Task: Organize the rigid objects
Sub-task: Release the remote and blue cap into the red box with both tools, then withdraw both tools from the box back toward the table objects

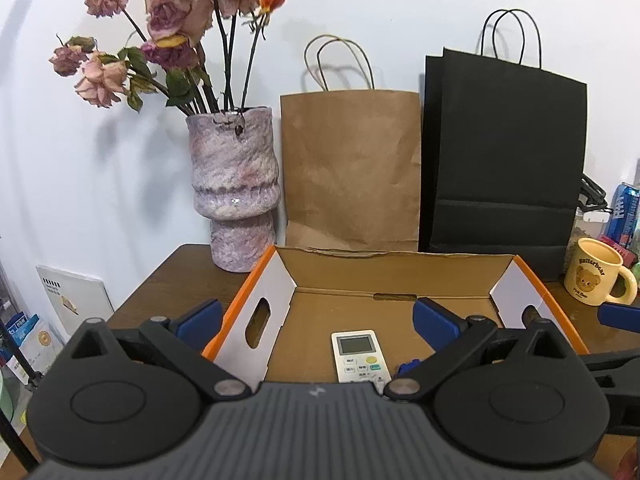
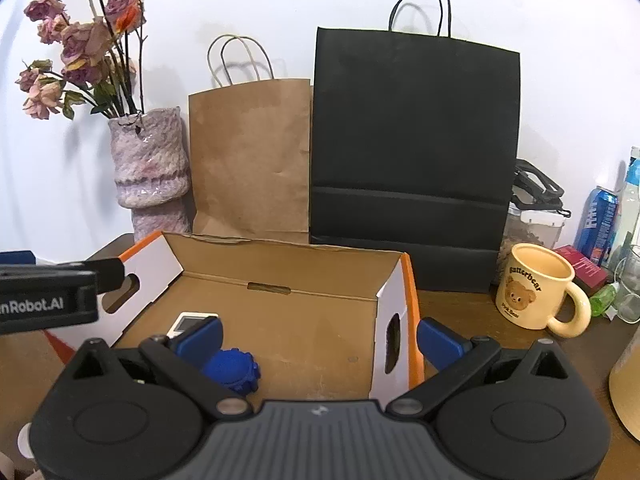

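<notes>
Your left gripper (image 1: 318, 320) and right gripper (image 2: 318, 334) both hang spread and empty over the cardboard box (image 2: 280, 256). Inside lie the remote control (image 1: 359, 356) and blue gear-shaped piece (image 2: 234, 372); the right half of its floor is bare.

Left gripper (image 1: 318, 322): jaws spread wide, blue pads (image 1: 200, 322) well apart, nothing between them. Held level, pointing forward and slightly down.

Right gripper (image 2: 318, 332): jaws likewise spread wide, blue pads (image 2: 438, 342) far apart, empty. Same forward, slightly downward pose.

The two sit side by side; each shows at the edge of the other's wrist view. No hand or sleeve clearly visible.
</notes>
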The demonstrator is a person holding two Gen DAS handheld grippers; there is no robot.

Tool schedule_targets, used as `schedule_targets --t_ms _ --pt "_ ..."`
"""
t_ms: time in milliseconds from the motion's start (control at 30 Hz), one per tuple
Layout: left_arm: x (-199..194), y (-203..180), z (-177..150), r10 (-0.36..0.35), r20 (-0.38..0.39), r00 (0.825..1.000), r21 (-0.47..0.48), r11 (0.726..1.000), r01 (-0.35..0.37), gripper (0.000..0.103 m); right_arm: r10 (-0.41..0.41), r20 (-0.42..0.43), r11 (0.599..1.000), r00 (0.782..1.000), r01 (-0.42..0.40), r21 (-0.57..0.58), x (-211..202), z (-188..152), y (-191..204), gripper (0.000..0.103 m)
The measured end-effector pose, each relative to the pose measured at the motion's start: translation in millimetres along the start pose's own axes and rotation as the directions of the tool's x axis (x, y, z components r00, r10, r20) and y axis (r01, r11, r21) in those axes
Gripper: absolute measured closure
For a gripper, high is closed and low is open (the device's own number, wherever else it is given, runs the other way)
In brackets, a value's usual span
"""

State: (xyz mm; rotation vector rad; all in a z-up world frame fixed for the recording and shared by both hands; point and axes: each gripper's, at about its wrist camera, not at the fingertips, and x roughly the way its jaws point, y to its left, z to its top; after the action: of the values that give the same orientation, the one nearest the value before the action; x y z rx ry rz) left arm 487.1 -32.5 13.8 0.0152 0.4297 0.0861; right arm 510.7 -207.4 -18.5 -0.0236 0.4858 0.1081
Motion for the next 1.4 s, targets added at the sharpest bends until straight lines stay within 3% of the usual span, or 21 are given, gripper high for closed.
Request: schedule_targets --t_ms 800,1400 --pt "-87.5 -1.6 -31.7 -0.033 0.028 0.999 0.017 0.999 0.032 0.000 0.005 0.050 0.999 0.999 -0.003 -0.037 -85.0 -36.4 0.6 0.000" --pt "-157.2 12.9 -72.3 -0.036 0.029 0.999 0.005 0.999 0.036 0.000 0.002 0.064 0.999 0.998 0.001 -0.048 -156.7 -86.9 -9.0 0.000"
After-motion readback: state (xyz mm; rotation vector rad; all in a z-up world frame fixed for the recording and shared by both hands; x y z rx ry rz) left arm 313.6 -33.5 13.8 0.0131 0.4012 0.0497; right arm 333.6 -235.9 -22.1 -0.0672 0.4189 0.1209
